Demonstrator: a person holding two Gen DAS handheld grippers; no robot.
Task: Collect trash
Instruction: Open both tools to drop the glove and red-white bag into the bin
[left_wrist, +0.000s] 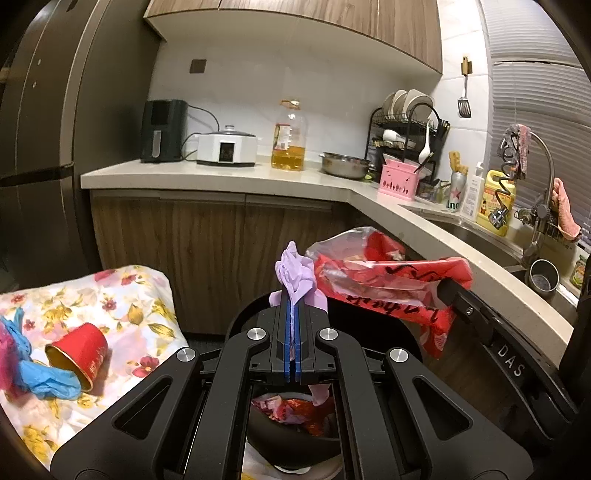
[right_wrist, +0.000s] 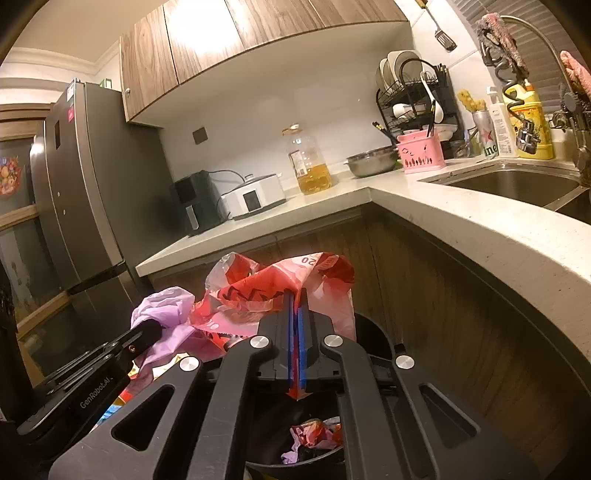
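Showing two grippers over one black bin (right_wrist: 373, 332): left gripper (left_wrist: 293, 295) pinches lilac plastic (left_wrist: 295, 275), right gripper (right_wrist: 297, 295) pinches one red bag (right_wrist: 258, 284).

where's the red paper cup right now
In the left wrist view the red paper cup lies on its side at lower left, on the floral cloth, its rim against a blue glove.
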